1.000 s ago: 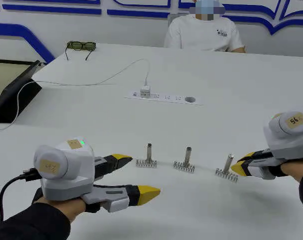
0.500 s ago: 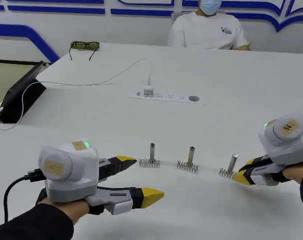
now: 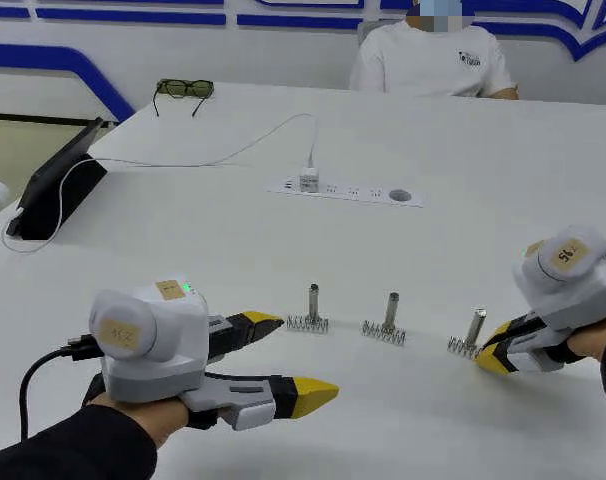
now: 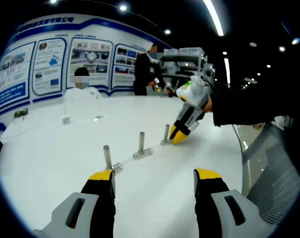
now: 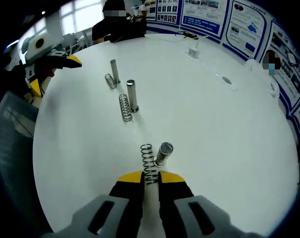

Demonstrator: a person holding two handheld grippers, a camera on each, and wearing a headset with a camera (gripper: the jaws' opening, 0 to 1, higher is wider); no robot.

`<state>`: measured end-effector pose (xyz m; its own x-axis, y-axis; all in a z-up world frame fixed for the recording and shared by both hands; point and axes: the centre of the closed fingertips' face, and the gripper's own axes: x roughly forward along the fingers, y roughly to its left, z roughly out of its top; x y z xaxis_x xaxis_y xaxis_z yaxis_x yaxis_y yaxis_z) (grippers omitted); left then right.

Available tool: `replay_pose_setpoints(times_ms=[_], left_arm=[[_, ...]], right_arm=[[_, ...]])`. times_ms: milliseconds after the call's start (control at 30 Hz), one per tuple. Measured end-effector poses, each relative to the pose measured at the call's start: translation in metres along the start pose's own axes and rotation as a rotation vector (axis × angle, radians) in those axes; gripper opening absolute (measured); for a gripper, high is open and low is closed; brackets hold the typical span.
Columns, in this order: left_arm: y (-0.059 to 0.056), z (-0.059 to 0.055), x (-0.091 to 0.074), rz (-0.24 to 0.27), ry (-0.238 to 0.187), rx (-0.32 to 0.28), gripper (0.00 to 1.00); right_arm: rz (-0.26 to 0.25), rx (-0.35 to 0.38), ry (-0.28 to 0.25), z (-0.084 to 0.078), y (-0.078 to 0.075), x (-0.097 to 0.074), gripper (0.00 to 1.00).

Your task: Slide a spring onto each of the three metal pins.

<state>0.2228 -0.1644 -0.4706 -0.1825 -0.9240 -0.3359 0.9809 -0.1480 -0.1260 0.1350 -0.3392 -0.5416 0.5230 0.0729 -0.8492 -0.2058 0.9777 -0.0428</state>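
Observation:
Three short metal pins stand in a row on the white table: left pin (image 3: pixel 313 298), middle pin (image 3: pixel 392 308), right pin (image 3: pixel 476 325). A spring lies flat at each pin's foot: left spring (image 3: pixel 307 324), middle spring (image 3: pixel 383 333), right spring (image 3: pixel 463 347). My right gripper (image 3: pixel 491 360) is low on the table at the right spring's outer end. In the right gripper view its tips (image 5: pixel 151 178) are closed on the near end of that spring (image 5: pixel 148 161), beside its pin (image 5: pixel 164 151). My left gripper (image 3: pixel 293 357) hovers open and empty, short of the left pin (image 4: pixel 107 156).
A white power strip (image 3: pixel 343 192) with a plugged-in charger and cable lies mid-table. A dark tablet (image 3: pixel 53 185) sits at the left edge and glasses (image 3: pixel 183 89) at the far left. A person in a white shirt (image 3: pixel 433 60) sits across the table.
The head camera has shifted. My right gripper has dropped and closed in on the right spring's outer end. The left gripper keeps its place, still open.

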Motion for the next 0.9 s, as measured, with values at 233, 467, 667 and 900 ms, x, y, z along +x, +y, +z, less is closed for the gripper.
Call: replay_pose_setpoints(times_ms=[233,467,667,900], left_arm=[[-0.002,-0.002,0.001,-0.002,0.001,-0.001,0.65],[-0.007,-0.003,0.007,-0.025,0.006,0.004,0.65],[-0.013,-0.002,0.013,-0.055,0.013,0.012,0.64],[-0.021,0.002,0.021,-0.092,0.019,0.032,0.62]], right_arm=[[0.008,-0.004,0.011,-0.002,0.001,0.002,0.12],[0.004,0.019,-0.019,-0.002,0.007,-0.003,0.11],[0.002,0.018,-0.054,0.003,0.015,-0.011,0.11],[0.007,0.003,-0.078,0.009,0.031,-0.021,0.11]])
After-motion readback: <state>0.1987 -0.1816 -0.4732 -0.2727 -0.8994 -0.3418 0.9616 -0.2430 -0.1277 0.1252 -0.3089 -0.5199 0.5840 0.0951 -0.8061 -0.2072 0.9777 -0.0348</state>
